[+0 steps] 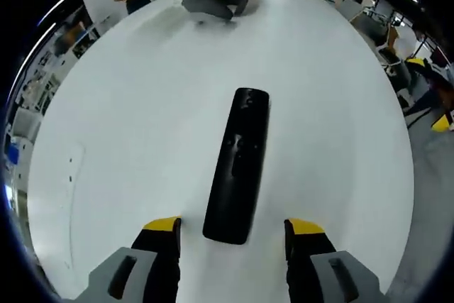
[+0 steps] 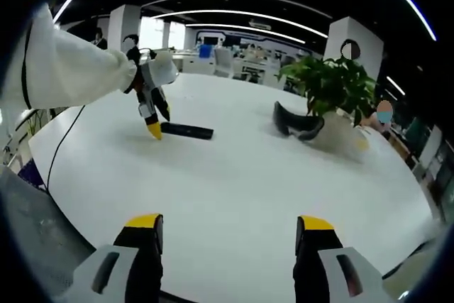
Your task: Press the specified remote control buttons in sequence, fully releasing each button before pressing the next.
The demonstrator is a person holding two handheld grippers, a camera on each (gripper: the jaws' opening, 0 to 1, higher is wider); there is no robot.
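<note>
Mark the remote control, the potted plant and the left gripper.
remote control (image 1: 237, 164), left gripper view, middle of its black body.
potted plant (image 2: 333, 86), right gripper view, its leaves.
left gripper (image 2: 154, 130), right gripper view, yellow jaw tips.

Both views were brightly and evenly lit by curved ceiling light strips (image 2: 234, 30). The white tabletop (image 1: 142, 118) showed soft glare and only faint shadows. Fisheye distortion bent the edges strongly, and the far background appeared slightly blurred.
</note>
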